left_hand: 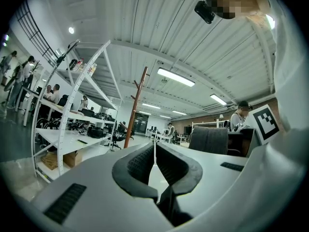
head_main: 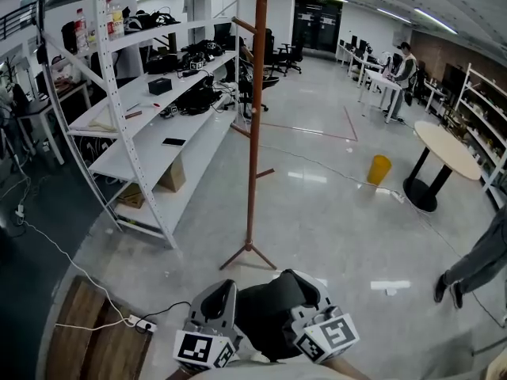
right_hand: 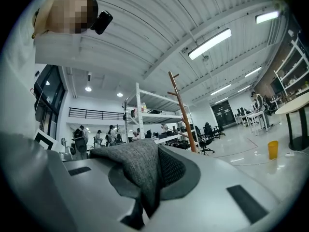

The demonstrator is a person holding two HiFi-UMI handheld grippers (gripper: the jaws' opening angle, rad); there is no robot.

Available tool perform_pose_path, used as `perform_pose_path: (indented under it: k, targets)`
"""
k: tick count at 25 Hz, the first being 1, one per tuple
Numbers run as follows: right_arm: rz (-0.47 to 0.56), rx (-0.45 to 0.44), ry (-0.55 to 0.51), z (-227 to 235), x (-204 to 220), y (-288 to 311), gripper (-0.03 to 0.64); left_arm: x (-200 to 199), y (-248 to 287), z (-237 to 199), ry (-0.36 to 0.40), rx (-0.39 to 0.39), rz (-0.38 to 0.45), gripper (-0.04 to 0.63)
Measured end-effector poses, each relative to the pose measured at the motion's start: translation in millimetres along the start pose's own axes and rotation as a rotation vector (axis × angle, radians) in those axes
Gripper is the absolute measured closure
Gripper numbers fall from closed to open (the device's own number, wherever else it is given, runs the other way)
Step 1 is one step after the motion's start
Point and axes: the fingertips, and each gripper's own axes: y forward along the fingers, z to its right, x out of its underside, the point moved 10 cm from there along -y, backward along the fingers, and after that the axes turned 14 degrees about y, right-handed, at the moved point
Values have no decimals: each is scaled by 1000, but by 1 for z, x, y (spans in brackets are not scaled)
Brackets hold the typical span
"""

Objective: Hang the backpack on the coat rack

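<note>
The coat rack (head_main: 255,117) is a tall brown wooden pole on a splayed foot, standing straight ahead on the shiny floor; its pegs show up high in the left gripper view (left_hand: 135,105) and the right gripper view (right_hand: 183,111). A dark grey backpack (head_main: 273,315) hangs at the bottom of the head view between both grippers, short of the rack's foot. My left gripper (head_main: 218,305) (left_hand: 154,151) has its jaws together with a dark strip of the bag at their base. My right gripper (head_main: 318,327) (right_hand: 155,149) is shut on a fold of grey backpack fabric (right_hand: 137,166).
White metal shelving (head_main: 158,109) loaded with gear runs along the left. A power strip (head_main: 142,321) with cable and a wooden board (head_main: 95,335) lie at lower left. A yellow bin (head_main: 379,169) and round table (head_main: 447,150) stand right. A person's legs (head_main: 475,264) are at the right edge.
</note>
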Motion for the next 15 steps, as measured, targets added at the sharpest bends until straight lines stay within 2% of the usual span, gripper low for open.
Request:
perform_pose_path:
  k: [5, 10, 15]
  targets:
    - [-3, -23, -13, 12, -7, -2, 581, 0, 7, 5, 9, -34, 5, 571]
    - [-6, -45, -22, 26, -13, 0, 580, 1, 11, 1, -7, -134, 25, 571]
    - [-7, -49, -26, 38, -16, 8, 581, 6, 15, -10, -18, -184, 10, 571]
